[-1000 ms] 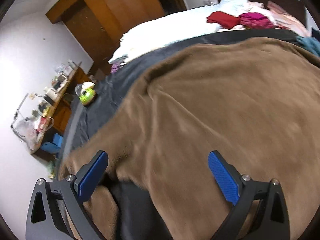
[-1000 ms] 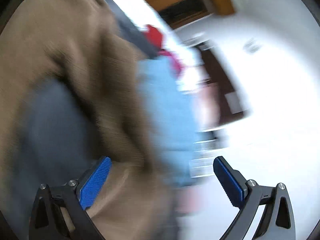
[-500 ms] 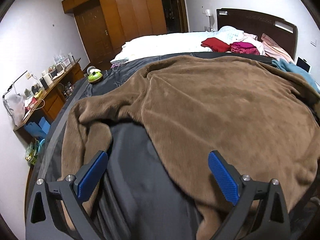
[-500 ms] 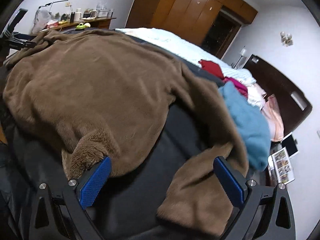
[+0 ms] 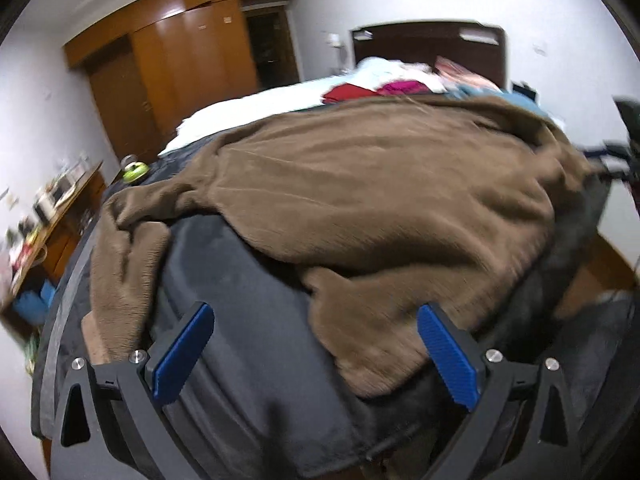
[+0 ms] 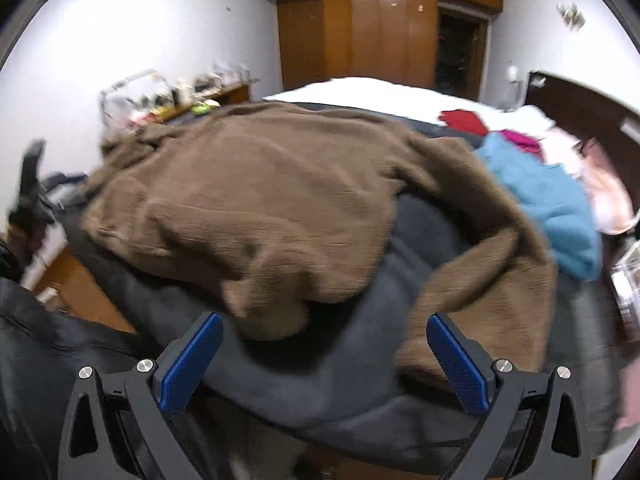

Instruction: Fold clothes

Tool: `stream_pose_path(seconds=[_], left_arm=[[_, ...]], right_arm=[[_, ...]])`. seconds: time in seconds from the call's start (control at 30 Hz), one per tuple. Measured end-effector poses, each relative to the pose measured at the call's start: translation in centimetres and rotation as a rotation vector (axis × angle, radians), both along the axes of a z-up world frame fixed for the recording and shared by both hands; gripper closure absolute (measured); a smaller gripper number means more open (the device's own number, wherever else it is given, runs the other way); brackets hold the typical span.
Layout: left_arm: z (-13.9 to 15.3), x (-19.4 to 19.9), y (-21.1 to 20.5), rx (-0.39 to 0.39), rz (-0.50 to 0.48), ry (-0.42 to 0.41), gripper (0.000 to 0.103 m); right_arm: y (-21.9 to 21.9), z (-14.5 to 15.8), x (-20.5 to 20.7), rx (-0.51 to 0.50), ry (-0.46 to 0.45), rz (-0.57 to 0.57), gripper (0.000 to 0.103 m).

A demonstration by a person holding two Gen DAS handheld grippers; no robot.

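A large brown fleece garment lies spread over the dark grey cover of the bed. One sleeve trails down the left side, the other curls along the right. My left gripper hangs open above the bed's near edge, nothing between its blue pads. My right gripper is open too, above the near edge between the hem and the right sleeve. Both views are blurred.
A blue garment, red and pink clothes lie near the headboard. A cluttered wooden desk stands at the left wall, a wardrobe at the back. A green object sits at the bed's far left.
Both grippers have pulled back from the brown garment toward the bed's near edge, still open. The right view has swung to face the wardrobe. The garment has stayed spread on the bed.
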State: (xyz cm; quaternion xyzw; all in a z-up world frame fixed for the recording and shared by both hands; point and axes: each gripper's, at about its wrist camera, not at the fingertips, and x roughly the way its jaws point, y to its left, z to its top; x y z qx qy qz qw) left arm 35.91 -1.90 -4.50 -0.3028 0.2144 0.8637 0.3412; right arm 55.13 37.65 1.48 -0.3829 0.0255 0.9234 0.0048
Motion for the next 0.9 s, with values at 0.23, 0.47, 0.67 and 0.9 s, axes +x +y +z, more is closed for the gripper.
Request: stream_pose_path(seconds=[0.23, 0.47, 0.67, 0.9], left_arm=[[-2.2, 1.1, 3.0, -0.051, -0.077, -0.03, 0.001], [-3.1, 2.5, 4.1, -0.147, -0.093, 0.125, 0.001], [-3.0, 1.8, 3.6, -0.209, 0.006, 0.298, 0.001], [-3.5, 2.8, 5.5, -0.264, 0.021, 0.485, 0.001]], right_arm=[[-1.9, -2.5, -2.8, -0.029, -0.057, 0.063, 0.0], [-2.5, -2.6, -3.0, 0.053, -0.053, 0.038, 0.0], [-1.6, -2.5, -3.3, 0.053, -0.032, -0.02, 0.0], [-2.1, -2.1, -4.5, 0.128, 0.023, -0.05, 0.0]])
